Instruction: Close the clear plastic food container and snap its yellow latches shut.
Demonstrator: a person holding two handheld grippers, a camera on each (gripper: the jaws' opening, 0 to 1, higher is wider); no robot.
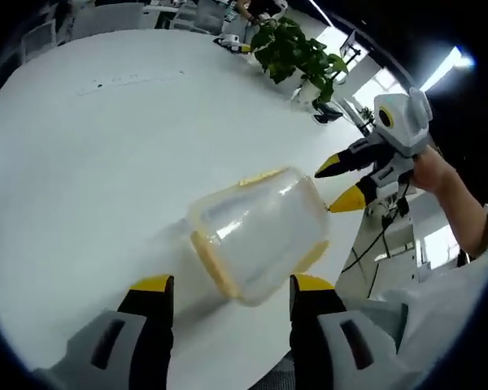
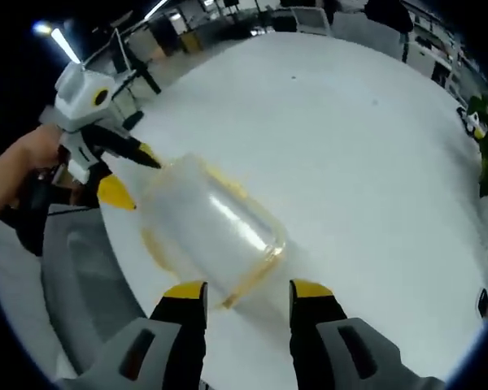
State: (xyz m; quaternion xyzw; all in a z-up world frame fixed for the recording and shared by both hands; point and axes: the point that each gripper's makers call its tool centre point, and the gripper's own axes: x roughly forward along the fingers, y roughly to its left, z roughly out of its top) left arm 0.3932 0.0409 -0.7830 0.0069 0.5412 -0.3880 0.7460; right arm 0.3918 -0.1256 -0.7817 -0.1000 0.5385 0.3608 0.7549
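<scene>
The clear plastic container with yellow latches along its rim lies on the white table near the table's edge. In the left gripper view my left gripper stands open just short of the container's near end, its yellow-tipped jaws spread about as wide as the box. The right gripper comes in from the right, open, its tips at the container's far corner. From the right gripper view the container lies just beyond my open right gripper, with the left gripper at its far left end. Whether the latches are snapped I cannot tell.
A potted green plant stands at the table's far side, with small objects beside it. The table edge runs close along the container, with floor and cables beyond. A person's hand holds the right gripper.
</scene>
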